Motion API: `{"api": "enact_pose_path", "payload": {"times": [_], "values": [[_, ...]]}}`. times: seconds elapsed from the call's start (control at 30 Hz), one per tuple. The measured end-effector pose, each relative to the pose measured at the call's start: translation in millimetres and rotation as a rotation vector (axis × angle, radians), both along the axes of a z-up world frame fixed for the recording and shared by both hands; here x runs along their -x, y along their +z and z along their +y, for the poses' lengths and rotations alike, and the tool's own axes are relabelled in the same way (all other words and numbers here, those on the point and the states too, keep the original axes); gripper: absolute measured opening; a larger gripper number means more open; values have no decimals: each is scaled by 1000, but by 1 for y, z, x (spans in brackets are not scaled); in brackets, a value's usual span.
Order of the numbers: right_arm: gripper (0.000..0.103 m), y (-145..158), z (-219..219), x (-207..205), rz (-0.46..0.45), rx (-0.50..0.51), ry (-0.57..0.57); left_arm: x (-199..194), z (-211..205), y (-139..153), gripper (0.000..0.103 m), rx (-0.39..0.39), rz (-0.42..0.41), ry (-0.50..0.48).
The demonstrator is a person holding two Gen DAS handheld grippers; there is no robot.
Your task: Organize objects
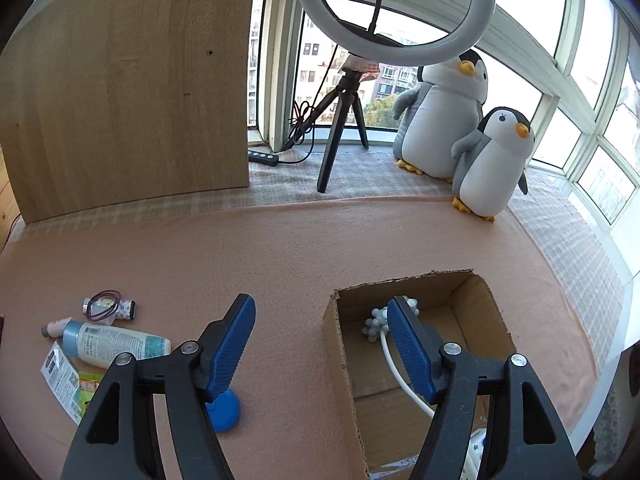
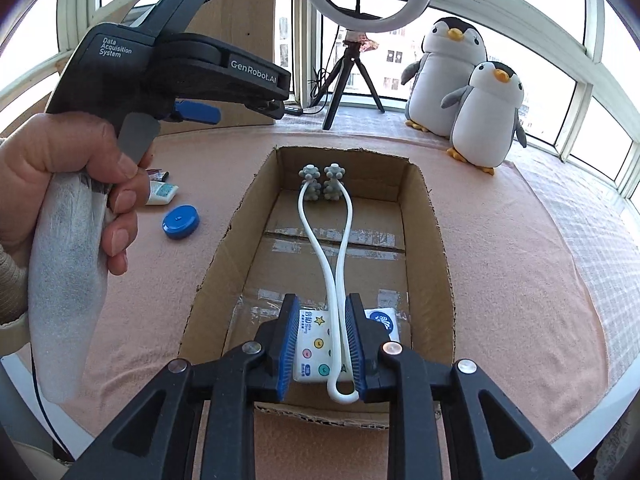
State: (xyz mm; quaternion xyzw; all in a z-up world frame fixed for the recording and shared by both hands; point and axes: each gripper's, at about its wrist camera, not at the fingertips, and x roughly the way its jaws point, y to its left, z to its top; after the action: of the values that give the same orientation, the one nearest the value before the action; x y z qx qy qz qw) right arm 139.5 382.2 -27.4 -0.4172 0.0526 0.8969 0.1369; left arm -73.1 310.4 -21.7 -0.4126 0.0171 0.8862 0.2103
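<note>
Your right gripper grips the white massager in the cardboard box.
Your left gripper reads "GenRobot.AI" and "Data Acquisition System"; its jaws stand wide with nothing between them. The right pads pinch the massager's looped end; its long axis runs away from you, grey knobbed heads at the far wall, over a star-printed packet. A blue round case and a bottle lie left of the box; two penguin plushies sit beyond.
</note>
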Motion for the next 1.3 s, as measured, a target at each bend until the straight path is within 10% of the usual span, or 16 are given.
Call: {"api": "enact_pose_path", "payload": {"times": [0.47, 0.9, 1.3], "values": [[23, 8, -81, 56, 10, -9, 161, -2, -171, -14, 73, -2, -19, 218], [47, -48, -244, 118, -132, 114, 420, -49, -402, -43, 75, 1, -88, 505], [35, -75, -256, 144, -184, 147, 320, -78, -436, -59, 75, -26, -134, 578]]}}
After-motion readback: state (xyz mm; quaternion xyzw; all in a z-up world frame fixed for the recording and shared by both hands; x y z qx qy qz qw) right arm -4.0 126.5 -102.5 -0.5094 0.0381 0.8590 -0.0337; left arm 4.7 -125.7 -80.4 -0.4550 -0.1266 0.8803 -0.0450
